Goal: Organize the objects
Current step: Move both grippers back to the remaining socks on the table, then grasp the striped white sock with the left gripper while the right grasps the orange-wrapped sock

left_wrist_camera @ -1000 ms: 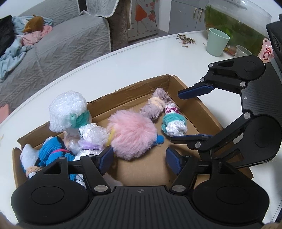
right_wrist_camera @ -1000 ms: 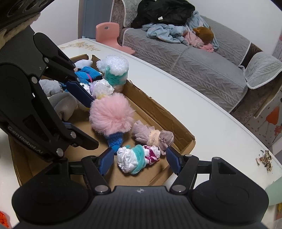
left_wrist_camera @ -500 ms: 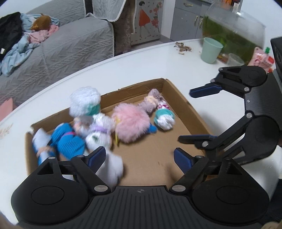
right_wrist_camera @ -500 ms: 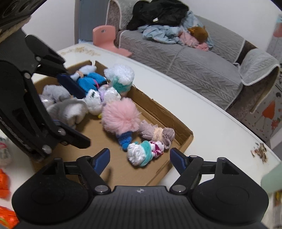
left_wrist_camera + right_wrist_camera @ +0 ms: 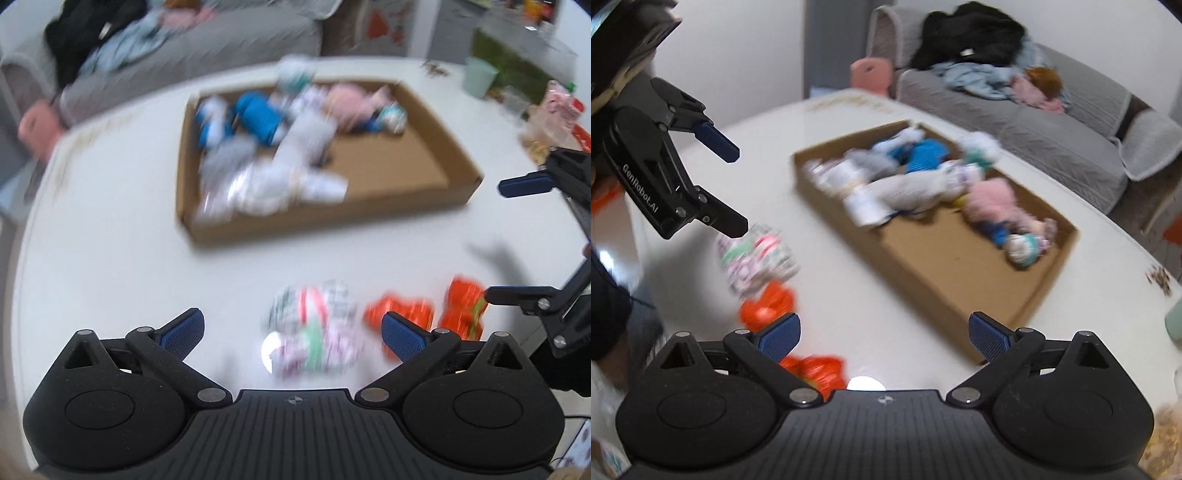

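Observation:
A shallow cardboard box [image 5: 458, 173] [image 5: 1027, 306] on the white table holds several rolled socks, among them a pink fluffy one [image 5: 347, 103] [image 5: 993, 199] and a blue one [image 5: 258, 118] [image 5: 923, 155]. A white patterned sock roll [image 5: 314, 332] [image 5: 753, 258] and orange rolls [image 5: 461, 306] [image 5: 768, 310] lie on the table in front of the box. My left gripper [image 5: 291, 332] [image 5: 735, 192] is open and empty just above the patterned roll. My right gripper [image 5: 882, 332] [image 5: 509, 240] is open and empty over the table beside the box. Both views are blurred.
A mint cup [image 5: 478, 77] and a fish tank [image 5: 524, 48] stand at the table's far right, with snack packets [image 5: 554, 110] near them. A grey sofa with heaped clothes [image 5: 997, 85] and a pink chair [image 5: 870, 72] lie beyond the table.
Both grippers have pulled back out of the box and away from it, toward the table's near edge. The sock rolls outside the box have come into view.

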